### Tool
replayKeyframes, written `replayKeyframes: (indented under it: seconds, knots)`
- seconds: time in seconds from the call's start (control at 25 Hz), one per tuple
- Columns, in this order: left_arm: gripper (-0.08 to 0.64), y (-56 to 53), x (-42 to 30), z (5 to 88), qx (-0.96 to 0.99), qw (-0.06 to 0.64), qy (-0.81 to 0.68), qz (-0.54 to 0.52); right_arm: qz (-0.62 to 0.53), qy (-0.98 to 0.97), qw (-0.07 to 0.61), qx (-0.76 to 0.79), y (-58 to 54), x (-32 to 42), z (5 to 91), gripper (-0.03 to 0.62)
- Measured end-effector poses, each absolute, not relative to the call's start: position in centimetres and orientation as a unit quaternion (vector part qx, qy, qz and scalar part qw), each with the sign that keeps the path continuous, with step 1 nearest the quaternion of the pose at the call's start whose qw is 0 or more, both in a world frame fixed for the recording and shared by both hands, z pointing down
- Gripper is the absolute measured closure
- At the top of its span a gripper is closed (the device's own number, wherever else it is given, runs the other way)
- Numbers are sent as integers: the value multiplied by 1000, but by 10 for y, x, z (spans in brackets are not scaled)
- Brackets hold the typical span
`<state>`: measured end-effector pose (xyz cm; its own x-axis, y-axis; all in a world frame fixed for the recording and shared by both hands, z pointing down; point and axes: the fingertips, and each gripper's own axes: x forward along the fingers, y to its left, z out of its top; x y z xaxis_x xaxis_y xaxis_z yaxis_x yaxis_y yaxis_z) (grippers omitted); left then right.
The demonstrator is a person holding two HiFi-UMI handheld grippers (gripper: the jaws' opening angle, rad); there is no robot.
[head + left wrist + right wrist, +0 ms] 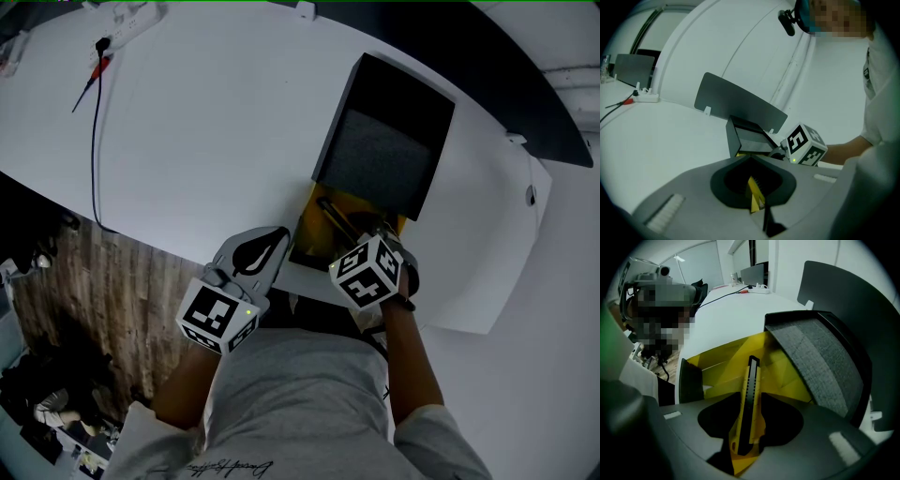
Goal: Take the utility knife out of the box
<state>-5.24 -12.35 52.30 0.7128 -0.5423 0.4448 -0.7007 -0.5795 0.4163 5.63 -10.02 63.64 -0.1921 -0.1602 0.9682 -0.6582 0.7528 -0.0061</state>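
An open black box (380,155) with a grey foam lid and a yellow inner tray (787,366) stands at the table's near edge. The yellow and black utility knife (750,394) lies in the tray, and shows as a dark bar (333,214) in the head view. My right gripper (749,430) points steeply down into the tray. Its jaws stand wide on either side of the knife's handle, with dark gaps beside it. In the head view that right gripper (377,240) is mostly hidden under its marker cube. My left gripper (274,242) is at the box's near left wall, and a yellow edge sits pinched in its jaws (756,197).
A black cable (94,141) runs across the white table (216,122) to a power strip (131,21) at the far left. A grey panel (740,104) stands behind the box. The table edge and a wooden floor (103,281) lie to my near left.
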Motion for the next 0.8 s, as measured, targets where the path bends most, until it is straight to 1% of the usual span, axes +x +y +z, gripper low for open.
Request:
replayKeyframes:
  seconds: [0.36,0.8]
  knots:
    - [558,-123,-54,526,876,297,-354,136,222,-736,574,282,-99,54,637,459]
    - [558,-122,-55,525,877,297,-352,136,220,-737,574,283,-100,53,636,460]
